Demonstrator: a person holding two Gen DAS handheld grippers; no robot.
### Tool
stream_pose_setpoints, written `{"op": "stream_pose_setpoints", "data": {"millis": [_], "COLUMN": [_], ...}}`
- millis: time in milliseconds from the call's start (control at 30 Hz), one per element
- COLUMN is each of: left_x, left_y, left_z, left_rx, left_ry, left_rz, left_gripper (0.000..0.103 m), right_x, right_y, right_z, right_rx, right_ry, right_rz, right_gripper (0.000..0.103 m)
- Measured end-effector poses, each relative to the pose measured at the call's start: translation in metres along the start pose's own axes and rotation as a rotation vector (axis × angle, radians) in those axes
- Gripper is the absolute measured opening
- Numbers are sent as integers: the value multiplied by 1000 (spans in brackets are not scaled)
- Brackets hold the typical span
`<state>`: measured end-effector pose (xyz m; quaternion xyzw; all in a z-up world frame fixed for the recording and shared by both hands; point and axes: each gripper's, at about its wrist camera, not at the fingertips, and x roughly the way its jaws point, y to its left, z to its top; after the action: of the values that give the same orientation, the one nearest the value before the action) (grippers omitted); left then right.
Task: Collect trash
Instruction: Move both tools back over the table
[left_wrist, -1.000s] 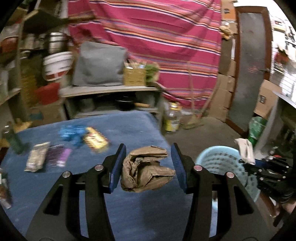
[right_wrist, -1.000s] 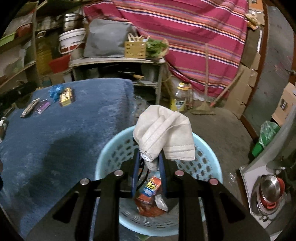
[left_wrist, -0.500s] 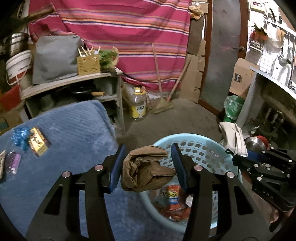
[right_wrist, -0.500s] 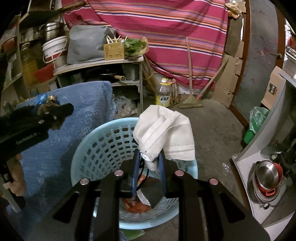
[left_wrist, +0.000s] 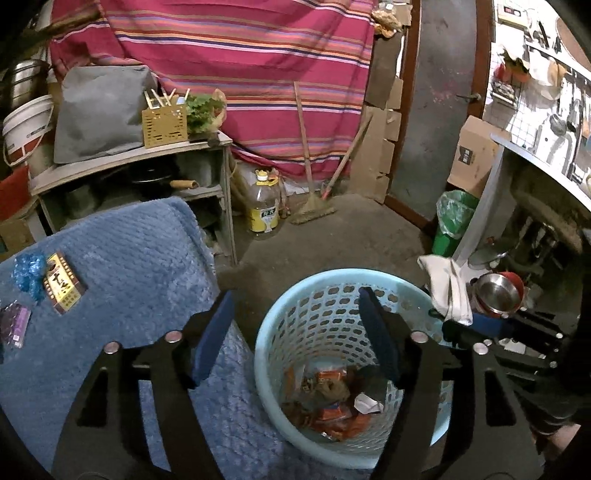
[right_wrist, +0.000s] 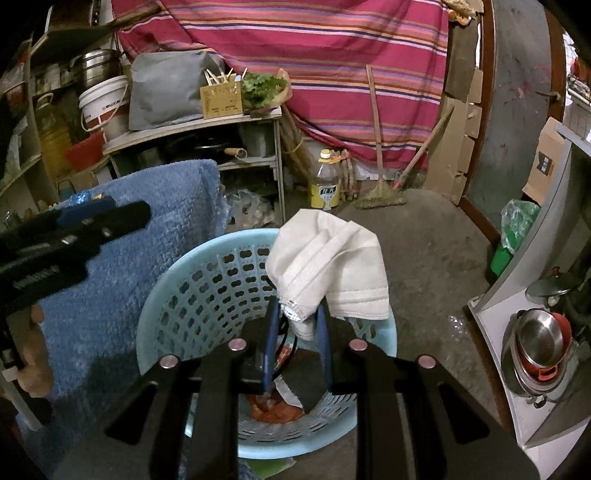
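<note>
Gone from our left hand-held gripper (left_wrist: 295, 332), jaws just opened wide: crumpled brown paper, dropped into the pale-blue perforated plastic basket (left_wrist: 314, 291) (right hand-held gripper (right_wrist: 297, 325) pinches white cloth (right_wrist: 332, 266)).

Striped red curtain (left_wrist: 236, 55) behind; grey shelf unit (left_wrist: 140, 162) left; concrete floor (left_wrist: 343, 229); dim light.

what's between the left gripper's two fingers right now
Nothing held: the left gripper, just opened, frames only the light blue basket below, trash in its bottom. Left wrist view.
</note>
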<state>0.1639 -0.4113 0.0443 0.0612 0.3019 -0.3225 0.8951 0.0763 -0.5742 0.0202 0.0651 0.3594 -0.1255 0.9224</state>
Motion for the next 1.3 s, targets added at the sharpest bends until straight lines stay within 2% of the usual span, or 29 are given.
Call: {"op": "stream_pose_setpoints", "data": {"millis": [167, 333, 400, 433, 467, 600, 667, 800, 933, 1100, 1300], "left_x": [-21, -43, -52, -55, -58, -75, -81, -94, -110, -135, -152], "left_y": [19, 49, 64, 68, 74, 99, 112, 141, 172, 210, 255], "left_z": [-1, -3, -3, -4, -5, -16, -22, -33, -42, -59, -76], "left_rx": [-20, -66, -87, -91, -98, -98, -105, -149, -197, -230, -274], "left_ry": [-33, -53, -56, -58, -61, -63, -57, -52, -51, -70, -55], "left_rz": [50, 96, 115, 123, 138, 220, 251, 279, 311, 399, 471], "left_gripper": [87, 95, 96, 97, 97, 97, 97, 97, 97, 97, 97], "right_x": [8, 13, 15, 16, 17, 27, 31, 33, 24, 17, 19], "right_y": [6, 15, 20, 21, 24, 26, 28, 37, 55, 99, 158], "right_z": [-2, -1, 0, 0, 0, -3, -7, -13, -10, 1, 11], "right_rx": [1, 17, 20, 21, 22, 23, 32, 37, 21, -26, -68], "right_ry": [23, 22, 19, 19, 18, 48, 58, 65, 21, -38, -60], "right_rz": [15, 26, 17, 11, 10, -8, -20, -37, -43, -7, 63], "right_gripper": [22, 26, 42, 58, 67, 75, 82, 82, 88, 90, 90]}}
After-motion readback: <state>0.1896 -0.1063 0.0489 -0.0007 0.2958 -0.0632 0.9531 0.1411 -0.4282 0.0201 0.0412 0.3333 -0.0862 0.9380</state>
